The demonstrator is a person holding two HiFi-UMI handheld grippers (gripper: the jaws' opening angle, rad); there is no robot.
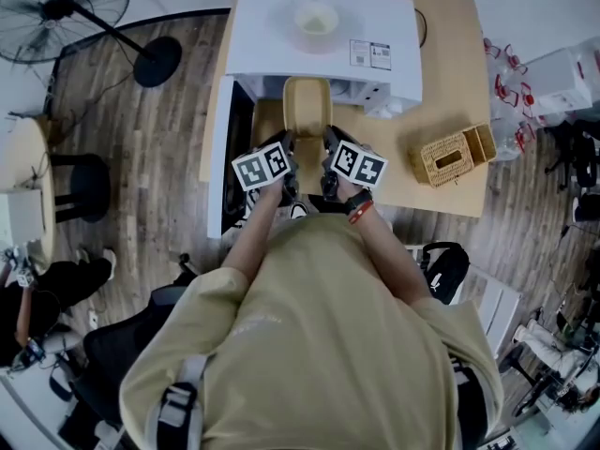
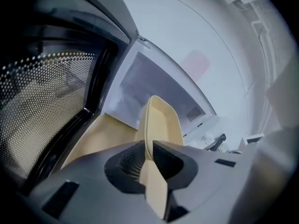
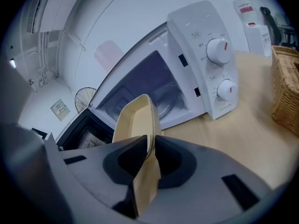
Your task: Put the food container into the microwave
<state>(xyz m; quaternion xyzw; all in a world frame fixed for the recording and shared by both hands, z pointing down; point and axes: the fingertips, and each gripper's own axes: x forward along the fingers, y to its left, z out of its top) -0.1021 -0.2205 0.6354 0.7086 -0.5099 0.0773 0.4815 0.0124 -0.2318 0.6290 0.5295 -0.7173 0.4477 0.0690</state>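
A pale yellow food container (image 1: pixel 307 111) is held lengthwise in front of the white microwave (image 1: pixel 323 36), its far end at the open cavity. My left gripper (image 1: pixel 283 153) is shut on the container's left rim (image 2: pixel 161 122). My right gripper (image 1: pixel 330 148) is shut on its right rim (image 3: pixel 135 120). The microwave door (image 2: pixel 42 120) hangs open to the left, its perforated window facing me. The cavity (image 3: pixel 140 92) shows a glass turntable inside. The container looks empty.
The microwave's control panel with two dials (image 3: pixel 219 69) is on its right side. A wicker basket (image 1: pixel 455 155) stands on the wooden table (image 1: pixel 450 54) to the right. A small bowl (image 1: pixel 316 17) rests on the microwave's top. A floor fan (image 1: pixel 70 12) stands at far left.
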